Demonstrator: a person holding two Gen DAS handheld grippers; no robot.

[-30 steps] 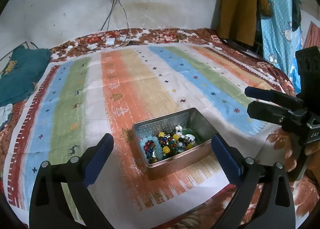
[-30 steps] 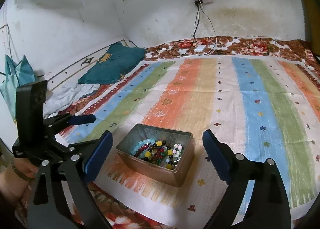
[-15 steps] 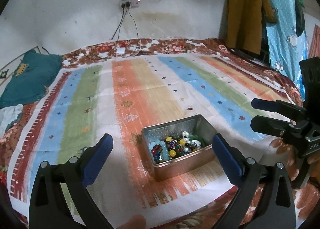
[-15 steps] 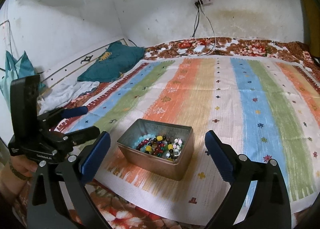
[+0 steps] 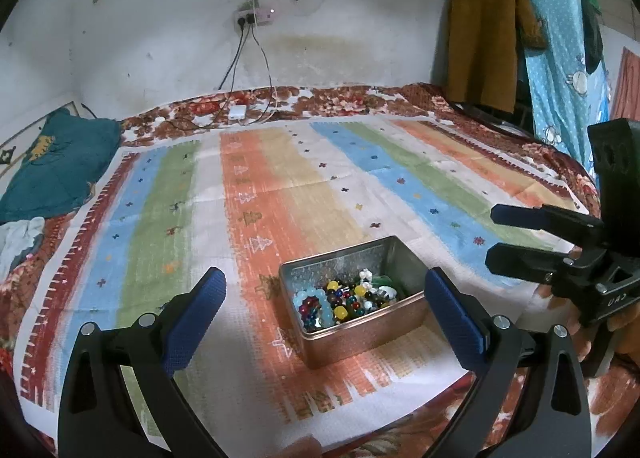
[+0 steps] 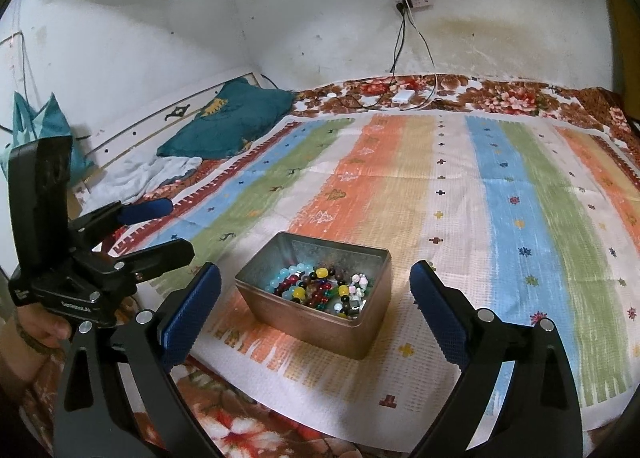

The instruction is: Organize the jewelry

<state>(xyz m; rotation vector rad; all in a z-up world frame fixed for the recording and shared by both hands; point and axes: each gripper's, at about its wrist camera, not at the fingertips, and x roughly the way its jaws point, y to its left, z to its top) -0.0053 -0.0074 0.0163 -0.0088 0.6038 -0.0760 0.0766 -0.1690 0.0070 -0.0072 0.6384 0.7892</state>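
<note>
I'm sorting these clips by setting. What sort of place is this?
Most likely a bedroom: a bed spread with a striped blanket, a teal pillow by the wall, and clothes hanging at one side.

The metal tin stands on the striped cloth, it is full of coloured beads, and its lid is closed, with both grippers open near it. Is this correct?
One detail is wrong: the metal tin has no lid on it. The right wrist view shows it open-topped, with the coloured beads exposed inside. The rest holds: it stands on the striped cloth, and the left gripper and right gripper are both open near it.
</note>
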